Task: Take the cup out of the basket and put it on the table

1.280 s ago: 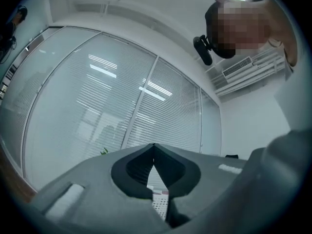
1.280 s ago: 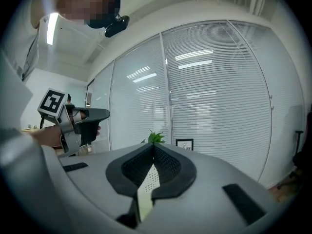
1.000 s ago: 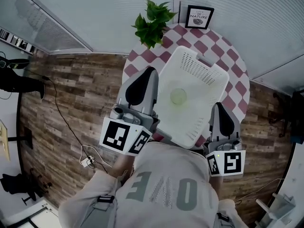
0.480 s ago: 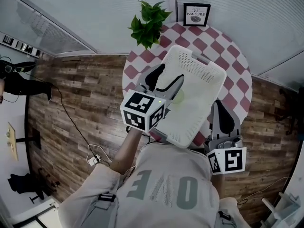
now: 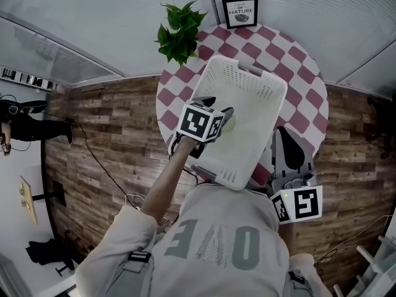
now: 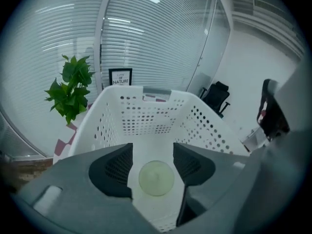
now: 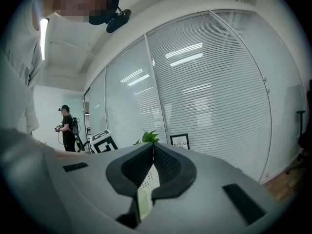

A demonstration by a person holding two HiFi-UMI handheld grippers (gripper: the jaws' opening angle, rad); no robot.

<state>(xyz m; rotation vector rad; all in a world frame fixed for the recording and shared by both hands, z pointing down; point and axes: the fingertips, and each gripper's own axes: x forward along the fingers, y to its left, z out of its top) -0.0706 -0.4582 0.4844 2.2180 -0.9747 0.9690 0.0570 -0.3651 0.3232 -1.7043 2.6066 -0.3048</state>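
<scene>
— Left gripper (image 5: pixel 219 107) has swung forward from the near side of the basket (image 5: pixel 263 88) and now hangs over its inside; half a second ago its marker cube sat lower and closer to the person.
— And its jaws?
— Spread wide, with nothing gripped. The left gripper view looks down past them onto the cup (image 6: pixel 156 178), which sits upright on the basket floor, mouth up, about midway between the two pads and below them. In the head view the cup (image 5: pixel 230 124) peeks out just right of the cube.
— Right gripper (image 5: pixel 282 133)?
— At the basket's near right edge. Its jaws are clenched, tips meeting, with a strip of white perforated plastic pinched lower down. That looks like the basket's rim, though the view is too close to be sure.
— Where does the basket stand?
— On the round checkered tabletop (image 5: pixel 300 54), set at an angle to the person. A plant (image 5: pixel 179 33) and a small framed print (image 5: pixel 240 11) stand at the far edge, beyond the basket and apart from it.
</scene>
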